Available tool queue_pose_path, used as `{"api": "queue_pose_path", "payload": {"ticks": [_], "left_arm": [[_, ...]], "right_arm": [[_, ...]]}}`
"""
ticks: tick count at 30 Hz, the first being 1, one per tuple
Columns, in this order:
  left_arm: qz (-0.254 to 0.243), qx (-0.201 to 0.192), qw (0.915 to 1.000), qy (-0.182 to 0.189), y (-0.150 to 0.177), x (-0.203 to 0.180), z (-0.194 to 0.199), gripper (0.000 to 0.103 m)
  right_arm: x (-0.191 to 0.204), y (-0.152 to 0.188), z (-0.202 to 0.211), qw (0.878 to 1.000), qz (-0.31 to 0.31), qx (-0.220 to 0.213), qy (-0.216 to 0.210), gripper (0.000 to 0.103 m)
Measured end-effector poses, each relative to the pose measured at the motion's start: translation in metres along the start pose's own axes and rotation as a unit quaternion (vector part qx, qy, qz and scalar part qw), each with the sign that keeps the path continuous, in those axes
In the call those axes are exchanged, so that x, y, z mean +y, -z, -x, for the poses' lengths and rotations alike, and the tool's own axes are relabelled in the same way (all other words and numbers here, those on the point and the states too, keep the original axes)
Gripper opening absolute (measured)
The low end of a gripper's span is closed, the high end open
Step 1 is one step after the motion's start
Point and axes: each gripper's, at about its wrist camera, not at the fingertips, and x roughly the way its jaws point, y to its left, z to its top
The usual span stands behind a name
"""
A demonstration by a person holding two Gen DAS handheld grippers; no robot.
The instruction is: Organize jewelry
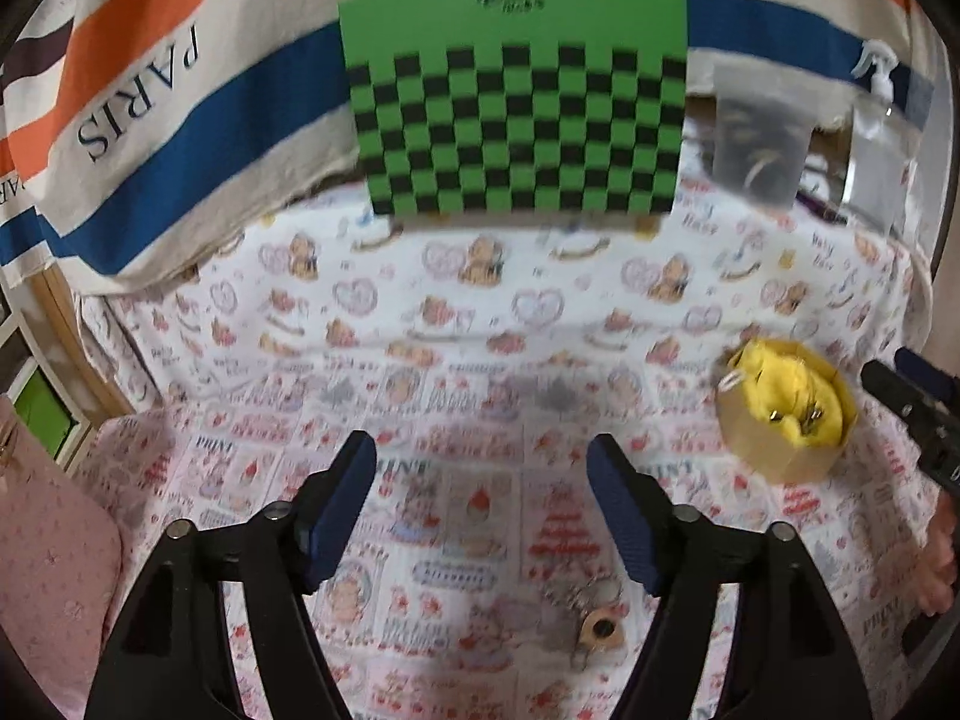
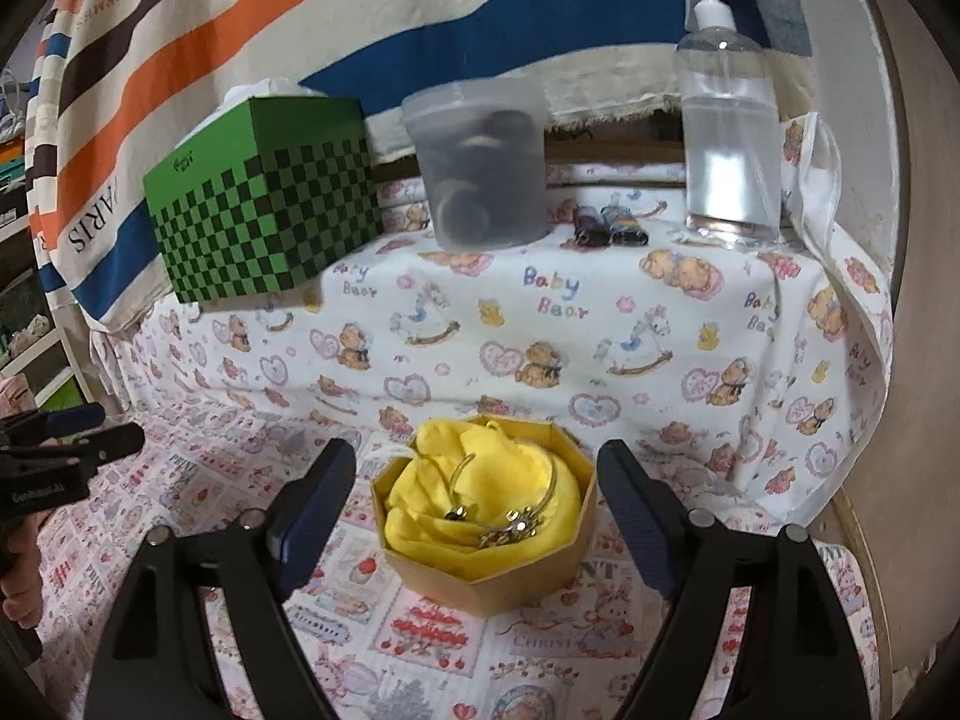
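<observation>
Jewelry (image 1: 591,624) lies loose left of the box (image 2: 489,552); both jaws released, empty; left gripper (image 1: 480,510) should drop squarely over it.

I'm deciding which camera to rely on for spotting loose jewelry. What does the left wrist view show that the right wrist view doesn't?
Only the left wrist view shows the loose trinket on the cloth between the open left gripper fingers. Only the right wrist view shows the two small tubes and, sharply, the bangles in the yellow-lined box, framed by the open right gripper. Both show that box, the green checkered box, the plastic tub and the pump bottle.
</observation>
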Motion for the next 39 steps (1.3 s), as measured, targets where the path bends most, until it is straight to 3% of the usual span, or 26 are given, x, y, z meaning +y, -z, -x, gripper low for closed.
{"api": "queue_pose_path", "payload": {"ticks": [4, 8, 10, 15, 17, 22, 39], "left_arm": [[-0.006, 0.028, 0.9994, 0.019, 0.017, 0.002, 0.001, 0.051], [0.007, 0.081, 0.9941, 0.071, 0.037, -0.002, -0.002, 0.036], [0.011, 0.101, 0.9911, 0.086, 0.043, -0.009, -0.005, 0.034], [-0.001, 0.116, 0.9892, 0.089, 0.052, -0.024, -0.011, 0.029], [-0.002, 0.127, 0.9879, 0.090, 0.055, -0.027, -0.015, 0.021], [-0.005, 0.139, 0.9860, 0.092, 0.057, -0.031, -0.024, 0.015], [-0.016, 0.142, 0.9842, 0.105, 0.055, -0.039, -0.029, 0.011]], "right_arm": [[0.008, -0.006, 0.005, 0.999, -0.013, 0.032, -0.010, 0.081], [0.021, -0.006, 0.011, 0.996, -0.024, 0.069, -0.042, 0.081], [0.028, -0.002, 0.011, 0.995, -0.021, 0.080, -0.063, 0.081], [0.037, 0.005, 0.005, 0.995, 0.003, 0.089, -0.044, 0.081], [0.033, 0.006, 0.002, 0.995, -0.001, 0.093, -0.036, 0.081], [0.022, 0.006, -0.004, 0.995, -0.012, 0.098, -0.023, 0.081], [0.017, 0.006, -0.008, 0.995, -0.008, 0.098, -0.006, 0.081]]}}
